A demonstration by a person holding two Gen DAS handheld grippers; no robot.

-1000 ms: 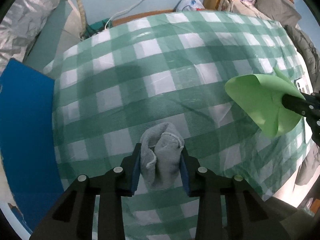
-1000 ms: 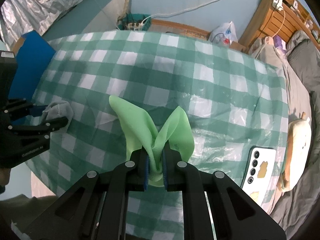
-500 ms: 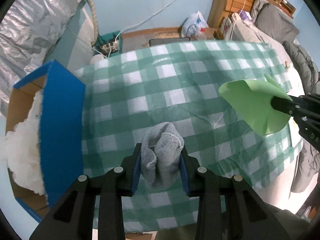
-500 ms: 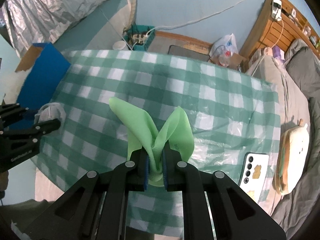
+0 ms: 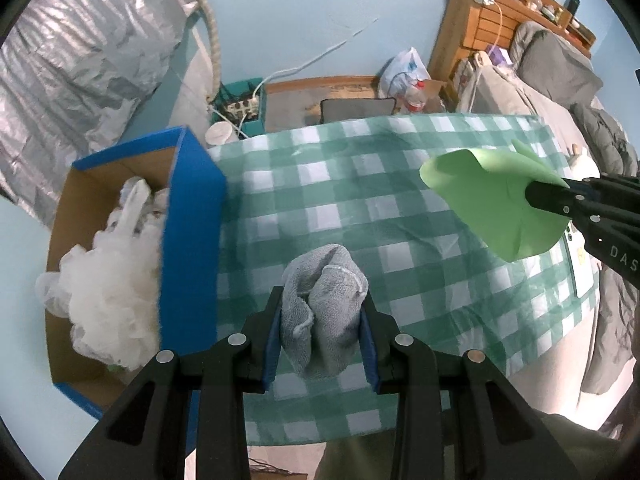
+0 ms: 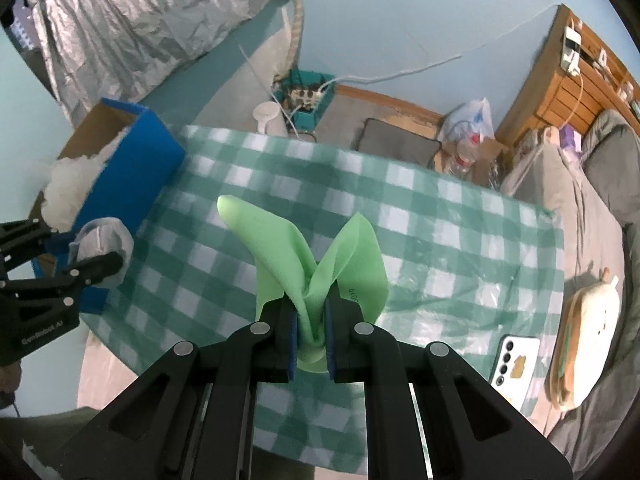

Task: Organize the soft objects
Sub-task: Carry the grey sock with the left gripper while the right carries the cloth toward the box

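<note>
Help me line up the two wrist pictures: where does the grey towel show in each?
Left wrist: the grey towel sits low centre, pinched in the left gripper.
Right wrist: the towel is at the left edge, in that gripper, seen from the side.
Shared landmark: the blue box of white fluff beside the checked cloth.

We hold the right hand-held gripper (image 6: pixel 311 330) closed on a light green cloth (image 6: pixel 304 256), and two flaps of this cloth stand up above the bench (image 6: pixel 460 248) with its green checked cover. At the left edge our left hand-held gripper (image 6: pixel 100 258) grips a grey towel (image 6: pixel 102 240) beside a blue box (image 6: pixel 132 168) with white fluffy material inside. A phone (image 6: pixel 516 364) lies near the right corner of the bench, next to a plush toy (image 6: pixel 588 332).
</note>
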